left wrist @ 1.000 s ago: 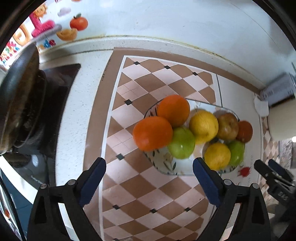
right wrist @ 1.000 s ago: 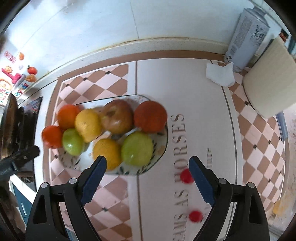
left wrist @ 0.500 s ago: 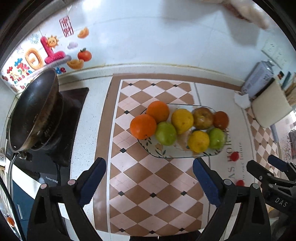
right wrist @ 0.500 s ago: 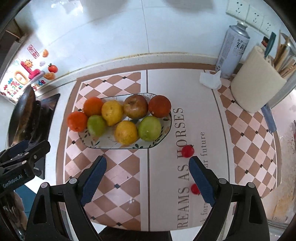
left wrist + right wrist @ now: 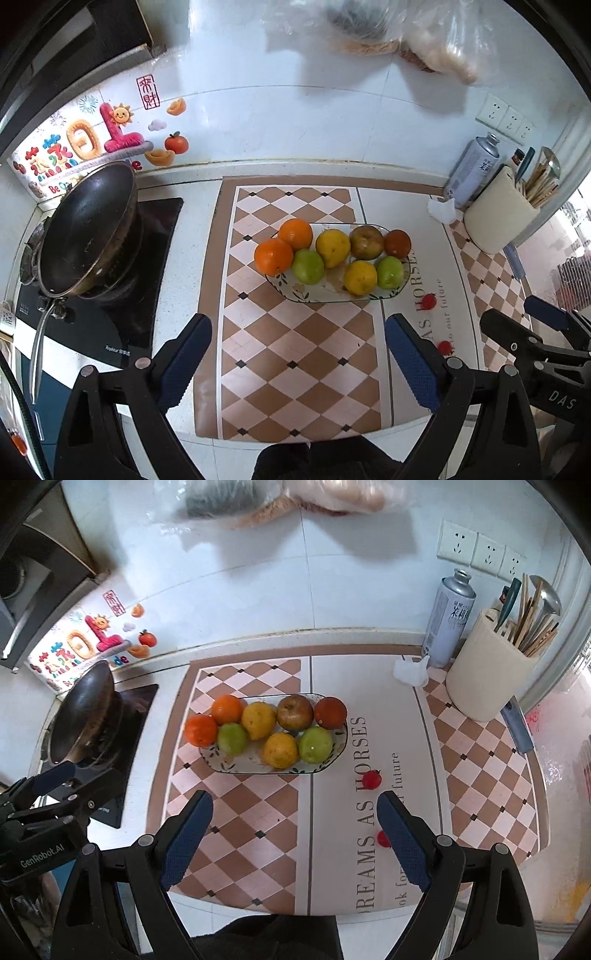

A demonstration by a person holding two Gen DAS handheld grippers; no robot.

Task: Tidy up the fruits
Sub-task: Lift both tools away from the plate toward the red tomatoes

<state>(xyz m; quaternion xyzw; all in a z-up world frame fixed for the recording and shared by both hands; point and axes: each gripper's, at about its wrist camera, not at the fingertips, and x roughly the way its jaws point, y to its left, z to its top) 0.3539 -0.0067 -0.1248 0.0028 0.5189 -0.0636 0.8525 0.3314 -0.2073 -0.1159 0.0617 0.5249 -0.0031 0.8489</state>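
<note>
One plate [image 5: 341,746] holds eight fruits: two oranges [image 5: 201,730], two lemons [image 5: 258,720], two green apples [image 5: 316,744], two darker fruits [image 5: 294,712]. Two small red tomatoes [image 5: 371,779] lie on the mat.

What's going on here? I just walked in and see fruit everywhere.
A person is holding a gripper tool in each hand over a kitchen counter. Both the left tool and the right tool are open and hold nothing. Eight fruits sit on the oval plate; two small red fruits lie loose on the mat beside it, not yet picked up.
</note>
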